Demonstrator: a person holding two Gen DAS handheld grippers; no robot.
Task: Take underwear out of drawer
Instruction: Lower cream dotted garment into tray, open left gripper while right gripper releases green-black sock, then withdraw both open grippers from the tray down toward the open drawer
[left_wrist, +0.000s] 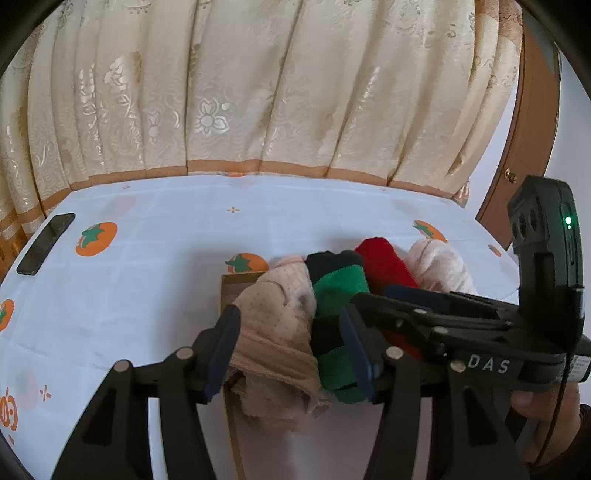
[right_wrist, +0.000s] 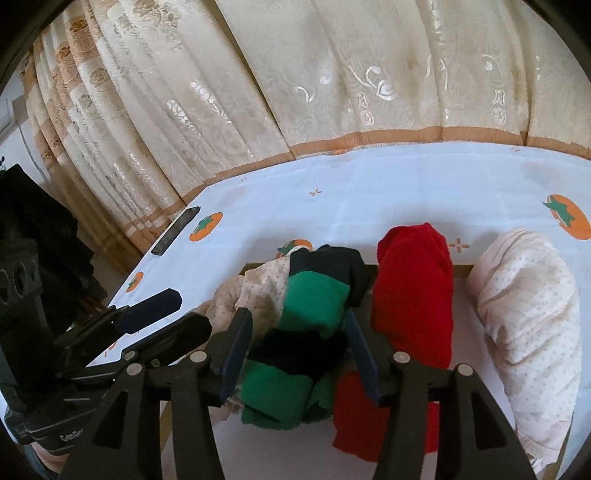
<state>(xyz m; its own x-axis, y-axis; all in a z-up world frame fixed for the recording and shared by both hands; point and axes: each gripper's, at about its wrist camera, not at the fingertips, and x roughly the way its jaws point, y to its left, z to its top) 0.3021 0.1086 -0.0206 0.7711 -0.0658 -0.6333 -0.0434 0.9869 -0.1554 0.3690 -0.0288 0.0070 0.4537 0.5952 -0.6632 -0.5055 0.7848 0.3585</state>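
Observation:
Several rolled pieces of underwear lie side by side in a shallow brown drawer box (left_wrist: 236, 277) (right_wrist: 461, 270): a beige dotted one (left_wrist: 273, 314) (right_wrist: 258, 291), a green and black striped one (left_wrist: 340, 288) (right_wrist: 310, 306), a red one (left_wrist: 384, 266) (right_wrist: 413, 288) and a pale pink one (left_wrist: 439, 266) (right_wrist: 528, 314). My left gripper (left_wrist: 290, 321) (right_wrist: 166, 317) is open, straddling the beige roll and part of the striped one. My right gripper (right_wrist: 297, 325) (left_wrist: 376, 297) is open around the striped roll, just right of the left gripper. The pads do not visibly squeeze the cloth.
The box rests on a table with a white cloth (left_wrist: 155, 295) printed with orange fruit. A dark phone (left_wrist: 44, 243) (right_wrist: 175, 230) lies at the table's left edge. Cream curtains (left_wrist: 258, 92) hang behind, with a brown door (left_wrist: 532, 147) to the right. A hand (left_wrist: 546, 413) holds the right gripper.

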